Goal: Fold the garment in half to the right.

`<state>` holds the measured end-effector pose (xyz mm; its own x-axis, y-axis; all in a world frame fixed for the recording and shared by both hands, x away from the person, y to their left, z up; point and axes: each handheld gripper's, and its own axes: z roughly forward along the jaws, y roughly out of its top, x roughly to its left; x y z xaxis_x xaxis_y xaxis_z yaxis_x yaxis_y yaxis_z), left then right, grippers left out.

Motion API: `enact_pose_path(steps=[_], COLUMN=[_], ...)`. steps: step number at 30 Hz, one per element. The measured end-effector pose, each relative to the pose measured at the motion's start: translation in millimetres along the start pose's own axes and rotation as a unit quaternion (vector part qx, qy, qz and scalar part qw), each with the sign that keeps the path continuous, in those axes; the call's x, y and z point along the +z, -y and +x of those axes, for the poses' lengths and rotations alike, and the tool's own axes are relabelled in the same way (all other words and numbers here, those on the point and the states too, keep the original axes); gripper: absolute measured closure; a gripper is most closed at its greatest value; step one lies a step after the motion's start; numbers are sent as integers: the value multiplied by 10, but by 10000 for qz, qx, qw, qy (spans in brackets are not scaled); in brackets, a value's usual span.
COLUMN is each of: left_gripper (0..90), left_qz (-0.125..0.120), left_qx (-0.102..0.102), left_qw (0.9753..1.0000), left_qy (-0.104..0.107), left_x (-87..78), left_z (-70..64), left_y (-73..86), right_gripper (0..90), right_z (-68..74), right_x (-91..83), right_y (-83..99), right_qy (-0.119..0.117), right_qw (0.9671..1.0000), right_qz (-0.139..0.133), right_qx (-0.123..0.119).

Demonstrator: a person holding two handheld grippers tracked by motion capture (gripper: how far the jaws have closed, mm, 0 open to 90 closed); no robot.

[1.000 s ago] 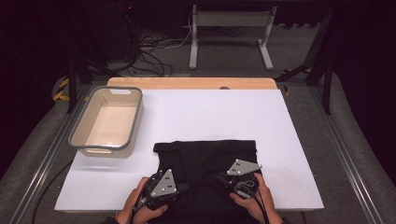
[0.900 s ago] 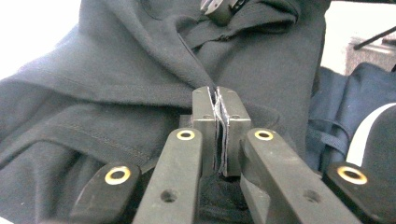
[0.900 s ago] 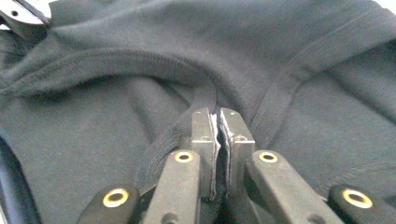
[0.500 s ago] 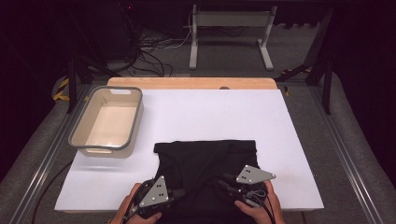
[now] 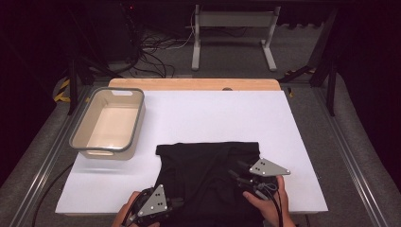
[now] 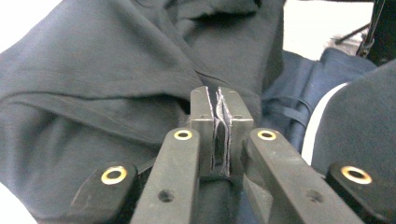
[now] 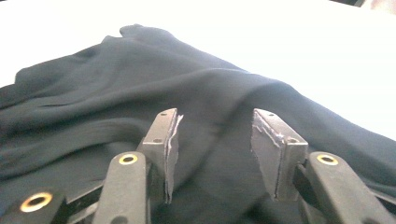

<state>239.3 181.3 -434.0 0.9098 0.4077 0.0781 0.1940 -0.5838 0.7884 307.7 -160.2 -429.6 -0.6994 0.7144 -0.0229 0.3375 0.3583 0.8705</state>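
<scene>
A black garment (image 5: pixel 208 165) lies spread and wrinkled on the near half of the white table (image 5: pixel 213 113). My left gripper (image 5: pixel 177 202) is at its near left corner. In the left gripper view the garment (image 6: pixel 93 84) lies behind the left gripper (image 6: pixel 219 112), whose pads are pressed together on a thin fold of dark cloth. My right gripper (image 5: pixel 234 171) is at the garment's right side. In the right gripper view the right gripper (image 7: pixel 215 140) is open just above the cloth (image 7: pixel 140 70), with nothing between its pads.
A grey-rimmed beige bin (image 5: pixel 134 124) stands empty at the table's left, beyond the garment. The table's near edge runs just under both hands. A wooden strip (image 5: pixel 194 84) borders the far edge, with cables and a stand on the floor behind.
Both grippers have drawn back toward the near edge and apart. The left one has dropped lowest, and the garment's near part has stretched with them.
</scene>
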Motion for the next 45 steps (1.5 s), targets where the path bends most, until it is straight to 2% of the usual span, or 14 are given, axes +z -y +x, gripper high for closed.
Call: enact_pose_path(steps=[6, 8, 13, 18, 20, 22, 25, 26, 28, 32, 36, 41, 44, 45], left_gripper=[817, 802, 751, 743, 724, 710, 694, 691, 690, 695, 694, 666, 623, 595], left_qz=[-232, -199, -146, 64, 190, 292, 429, 533, 538, 510, 513, 564, 446, 321], left_qx=[-108, -116, -353, -580, -614, -678, -734, -769, -838, -905, -917, -870, -843, -885], left_qw=[9988, 9981, 9955, 9923, 9913, 9907, 9898, 9893, 9891, 9889, 9885, 9873, 9880, 9864], left_qy=[-407, -580, -862, -1094, -1149, -1139, -1145, -1123, -1082, -1061, -1091, -1203, -1211, -1348], left_x=[-83, -64, 50, 250, 330, 401, 460, 498, 510, 506, 493, 444, 391, 342], left_z=[249, 348, 644, 947, 1029, 1092, 1124, 1143, 1160, 1178, 1181, 1168, 1165, 1173], left_y=[-46, -62, -101, -132, -129, -101, -55, -4, 29, 54, 67, 67, 61, 43], right_gripper=[628, 670, 633, 612, 539, 515, 493, 543, 614, 889, 900, 900, 900, 900], right_z=[-267, -358, -541, -509, -490, -454, -419, -396, -400, -394, -350, -344, -374, -391], right_x=[-60, -38, 134, 346, 501, 658, 789, 887, 921, 868, 720, 598, 582, 578], right_y=[-43, -71, -153, -393, -470, -491, -459, -387, -334, -273, -231, -154, -133, -131], right_qy=[486, 642, 492, 261, 22, -88, -183, -126, -164, -212, -220, -173, -150, -88], right_qw=[9986, 9978, 9985, 9992, 9997, 9996, 9988, 9967, 9949, 9929, 9915, 9913, 9915, 9914], right_qz=[-168, -137, -85, -239, -17, 196, 444, 778, 965, 1123, 1175, 1196, 1202, 1215], right_qx=[79, 66, 235, 157, 244, 165, 5, -190, -253, -332, -522, -521, -474, -482])
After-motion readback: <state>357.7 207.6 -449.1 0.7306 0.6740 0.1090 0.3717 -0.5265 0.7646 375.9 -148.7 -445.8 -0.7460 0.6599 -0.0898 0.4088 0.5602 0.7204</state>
